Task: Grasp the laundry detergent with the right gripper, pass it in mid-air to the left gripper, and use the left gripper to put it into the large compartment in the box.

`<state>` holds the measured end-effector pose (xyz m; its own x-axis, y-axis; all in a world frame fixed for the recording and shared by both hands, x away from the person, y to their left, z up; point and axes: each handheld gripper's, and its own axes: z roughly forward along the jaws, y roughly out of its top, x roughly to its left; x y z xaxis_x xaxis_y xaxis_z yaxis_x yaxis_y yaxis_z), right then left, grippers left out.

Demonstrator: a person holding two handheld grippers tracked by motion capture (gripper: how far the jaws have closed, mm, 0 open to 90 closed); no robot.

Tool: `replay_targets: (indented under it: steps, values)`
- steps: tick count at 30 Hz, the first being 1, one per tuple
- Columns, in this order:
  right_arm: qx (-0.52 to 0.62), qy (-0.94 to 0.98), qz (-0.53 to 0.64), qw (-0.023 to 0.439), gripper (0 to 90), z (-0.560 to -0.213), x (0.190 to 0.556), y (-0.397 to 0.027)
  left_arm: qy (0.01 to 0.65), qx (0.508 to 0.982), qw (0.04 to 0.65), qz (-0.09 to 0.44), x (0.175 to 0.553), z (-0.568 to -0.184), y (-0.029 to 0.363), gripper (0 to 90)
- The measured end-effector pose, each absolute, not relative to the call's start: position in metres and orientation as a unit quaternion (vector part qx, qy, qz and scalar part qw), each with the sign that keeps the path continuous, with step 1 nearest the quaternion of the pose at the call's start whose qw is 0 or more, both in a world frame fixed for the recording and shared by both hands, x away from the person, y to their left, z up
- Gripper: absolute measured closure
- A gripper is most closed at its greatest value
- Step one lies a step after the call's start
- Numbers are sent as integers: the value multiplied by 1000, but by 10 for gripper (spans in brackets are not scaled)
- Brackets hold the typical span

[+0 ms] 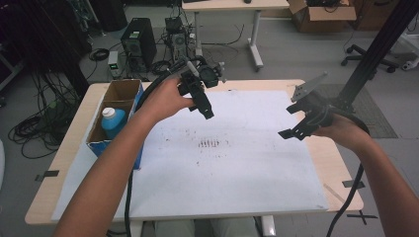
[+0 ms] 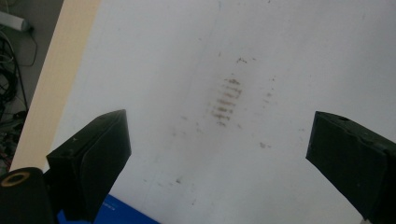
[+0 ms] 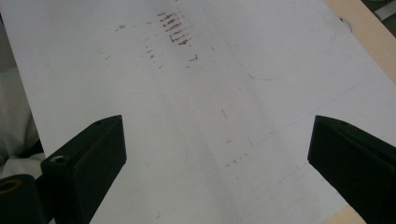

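High view: left gripper [image 1: 205, 109] held in the air above the upper middle of the white sheet-covered wooden table [image 1: 237, 163], right gripper [image 1: 291, 121] held at the right of the frame, both empty, and nearest to the left one an open brown cardboard box [image 1: 116, 106] at the left edge holding a blue plastic bottle with white cap [image 1: 112, 121]. Left gripper view: black jaws spread wide apart at lower left and lower right with nothing between, brown smudge marks [image 2: 227, 100] on the sheet in the middle. Right gripper view: jaws wide apart too, gripping nothing, the same marks [image 3: 175, 29] near the top of the frame.
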<state>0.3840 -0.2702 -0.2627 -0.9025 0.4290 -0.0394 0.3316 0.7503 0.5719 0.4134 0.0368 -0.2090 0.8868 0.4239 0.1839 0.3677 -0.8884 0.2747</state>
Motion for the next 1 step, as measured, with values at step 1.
replay_targets:
  steps: [1]
  values:
    - [204,932,288,85,40,-263,384,-270,205,964,116,120,413,-209,37,67]
